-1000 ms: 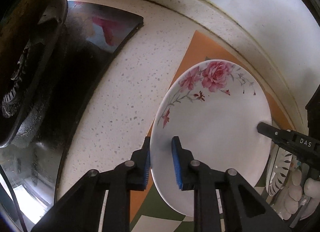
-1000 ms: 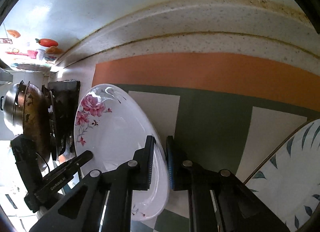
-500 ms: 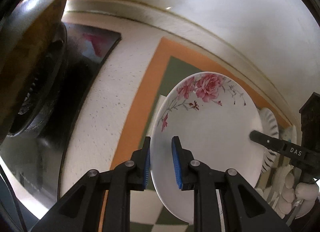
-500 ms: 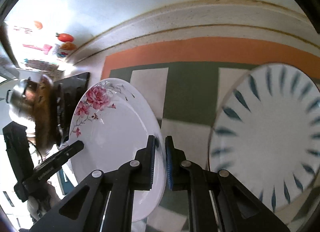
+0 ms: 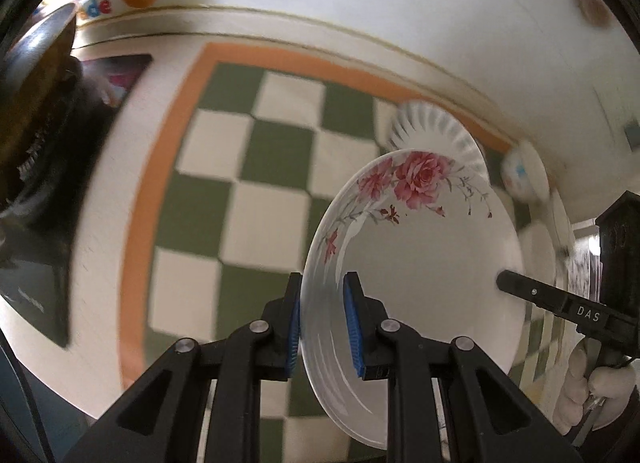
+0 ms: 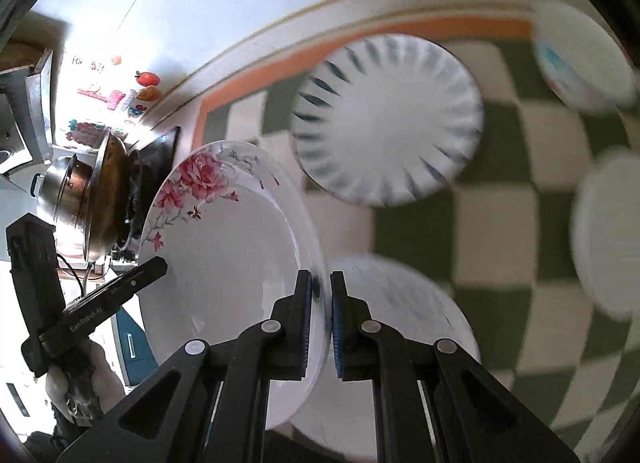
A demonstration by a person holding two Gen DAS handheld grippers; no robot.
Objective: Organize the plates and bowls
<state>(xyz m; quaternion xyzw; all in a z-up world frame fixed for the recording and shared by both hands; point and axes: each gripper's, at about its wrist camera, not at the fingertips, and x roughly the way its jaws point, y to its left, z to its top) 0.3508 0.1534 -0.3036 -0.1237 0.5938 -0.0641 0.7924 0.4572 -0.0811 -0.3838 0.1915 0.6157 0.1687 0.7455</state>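
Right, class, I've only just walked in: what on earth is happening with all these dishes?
A person is working two sets of tongs at once. The left tongs and the right tongs each pinch the rim of the same rose-patterned plate, on opposite sides, holding it tilted in the air above a green-and-white checkered mat. On the mat lie a blue-streaked plate and other white dishes, too blurred to identify.
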